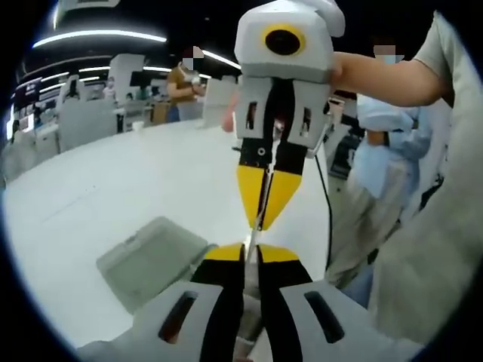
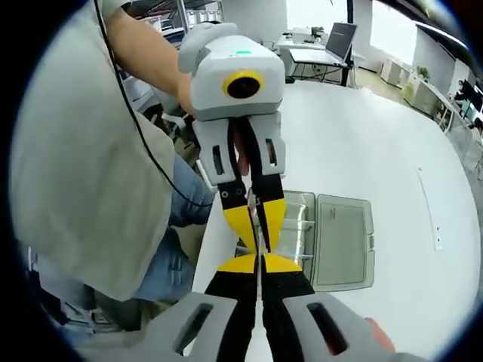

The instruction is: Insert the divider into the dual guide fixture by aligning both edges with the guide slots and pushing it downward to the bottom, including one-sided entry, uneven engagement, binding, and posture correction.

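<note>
Both grippers, left point(image 1: 250, 253) and right point(image 2: 260, 262), pinch opposite edges of the thin clear divider point(image 1: 259, 202), held above the white table point(image 1: 113, 188). The fixture point(image 2: 332, 241) lies open below. Next, I judge, comes lowering and aligning both edges with the slots.

The divider point(image 1: 256, 219) is seen edge-on between the two grippers' jaws, so it looks like a thin line and its shape is hard to tell. The left gripper point(image 2: 258, 226) hides part of the fixture point(image 2: 332, 241). The right gripper point(image 1: 263, 211) covers a person's hand behind it. The far-off desks are too blurry to make out.
</note>
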A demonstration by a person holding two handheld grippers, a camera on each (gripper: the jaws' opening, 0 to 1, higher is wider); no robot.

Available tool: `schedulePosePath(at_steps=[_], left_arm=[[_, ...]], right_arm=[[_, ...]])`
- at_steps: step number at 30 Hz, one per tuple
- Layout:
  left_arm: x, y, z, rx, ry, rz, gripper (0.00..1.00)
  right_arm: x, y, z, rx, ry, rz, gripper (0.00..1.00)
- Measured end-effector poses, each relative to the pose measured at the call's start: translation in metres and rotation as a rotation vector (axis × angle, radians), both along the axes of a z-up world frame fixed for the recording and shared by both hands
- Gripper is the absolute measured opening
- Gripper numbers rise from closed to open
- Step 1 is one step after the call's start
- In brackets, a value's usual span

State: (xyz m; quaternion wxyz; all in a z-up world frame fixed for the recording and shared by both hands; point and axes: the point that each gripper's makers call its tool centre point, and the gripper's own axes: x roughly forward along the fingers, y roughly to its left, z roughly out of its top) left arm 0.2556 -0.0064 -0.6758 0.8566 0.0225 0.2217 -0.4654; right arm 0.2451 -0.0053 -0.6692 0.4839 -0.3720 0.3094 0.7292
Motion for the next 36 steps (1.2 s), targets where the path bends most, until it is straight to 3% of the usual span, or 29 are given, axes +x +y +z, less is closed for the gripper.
schedulePosePath(at_steps=[36], left_arm=[[-0.001, -0.001, -0.013, 0.011, 0.031, 0.009, 0.02]], right_arm=[[0.000, 0.005, -0.001, 0.004, 0.056, -0.059, 0.00]])
